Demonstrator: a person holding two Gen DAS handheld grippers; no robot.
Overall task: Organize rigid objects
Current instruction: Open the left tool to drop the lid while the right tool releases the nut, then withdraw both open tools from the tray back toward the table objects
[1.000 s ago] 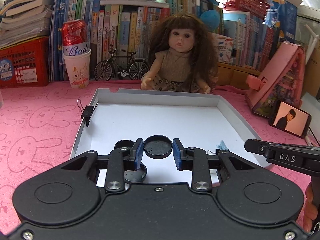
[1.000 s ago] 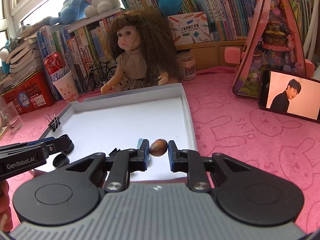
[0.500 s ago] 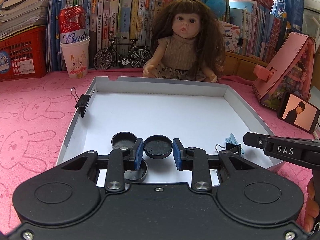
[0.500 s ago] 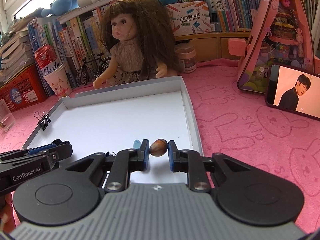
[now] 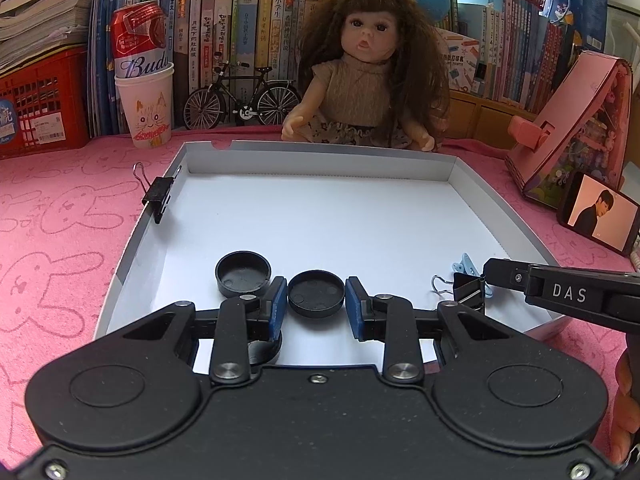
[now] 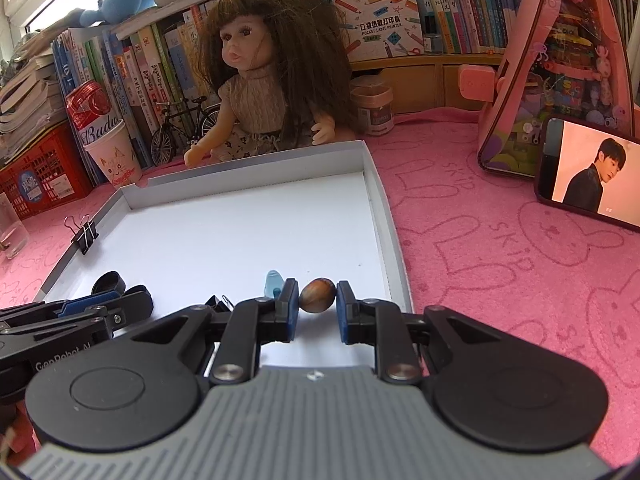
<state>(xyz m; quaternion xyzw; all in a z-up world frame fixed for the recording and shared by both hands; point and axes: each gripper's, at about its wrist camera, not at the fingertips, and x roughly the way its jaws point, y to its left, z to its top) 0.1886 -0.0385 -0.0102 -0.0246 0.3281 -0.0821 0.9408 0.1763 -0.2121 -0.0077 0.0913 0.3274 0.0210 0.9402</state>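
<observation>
My left gripper [image 5: 316, 305] is shut on a black round cap [image 5: 316, 293], held just above the near part of the white tray [image 5: 320, 157]. A second black cap [image 5: 243, 274] lies on the tray floor left of it, and a third [image 5: 264, 354] is half hidden under my left finger. My right gripper [image 6: 318, 307] is shut on a small brown nut [image 6: 318, 299] over the tray's near right corner [image 6: 382, 216]. Beside it lie a light blue clip [image 6: 274, 282] and a black binder clip [image 5: 468, 291].
A black binder clip [image 5: 158, 196] is clamped on the tray's left wall. Behind the tray sit a doll [image 5: 360, 92], a toy bicycle [image 5: 240, 100] and a cup holding a can [image 5: 144, 100]. A phone [image 6: 592, 172] and a pink house [image 6: 560, 60] stand to the right on the pink cloth.
Both grippers keep their holds. The tray has slid a little lower in both views, and the second black cap now shows fully beside my left finger.
</observation>
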